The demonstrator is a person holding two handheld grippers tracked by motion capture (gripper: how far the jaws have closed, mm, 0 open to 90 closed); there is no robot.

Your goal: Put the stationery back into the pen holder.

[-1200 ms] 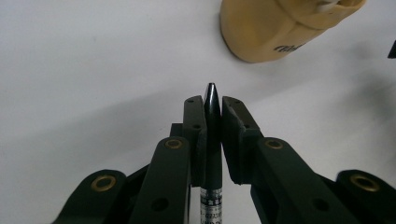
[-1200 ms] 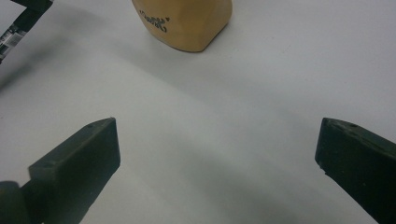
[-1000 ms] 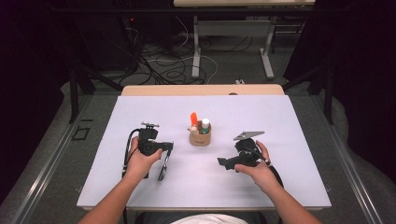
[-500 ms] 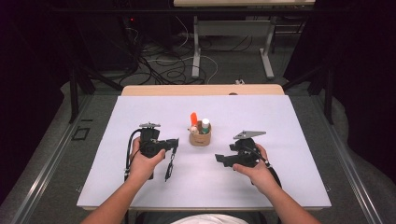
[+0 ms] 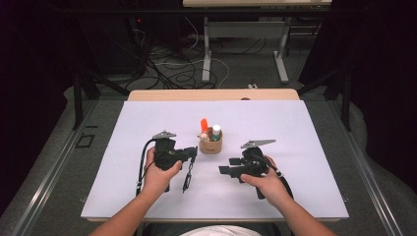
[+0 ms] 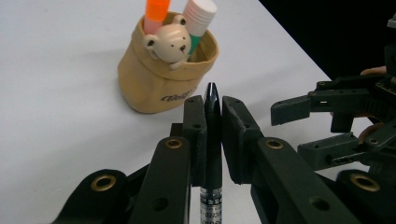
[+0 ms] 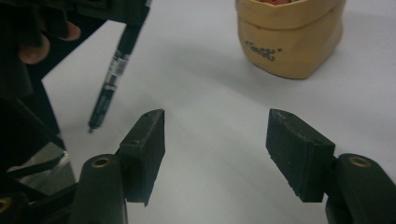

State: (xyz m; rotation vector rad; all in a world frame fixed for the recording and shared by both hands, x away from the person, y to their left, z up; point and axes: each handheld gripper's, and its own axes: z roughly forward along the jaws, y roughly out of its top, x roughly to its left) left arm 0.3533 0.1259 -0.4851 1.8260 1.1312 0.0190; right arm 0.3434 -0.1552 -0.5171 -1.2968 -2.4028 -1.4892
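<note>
left tongs (image 6: 212, 135) clamp black pen (image 6: 211, 154) | right tongs (image 7: 238, 154) spread

A tan pouch (image 6: 159, 79) with a cream bear face sits on the white table (image 5: 305, 128). Inside it stand an orange marker (image 6: 156, 11) and a white-capped green one (image 6: 198, 21). The pen (image 6: 212, 154) beside it is black.

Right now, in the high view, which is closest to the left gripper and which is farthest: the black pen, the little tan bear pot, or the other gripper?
1. Black pen: clamped in the left gripper fingers, hanging down.
2. Tan fabric bear pot: just beyond, to its right.
3. Right gripper: farthest, across the white table, fingers open.
</note>
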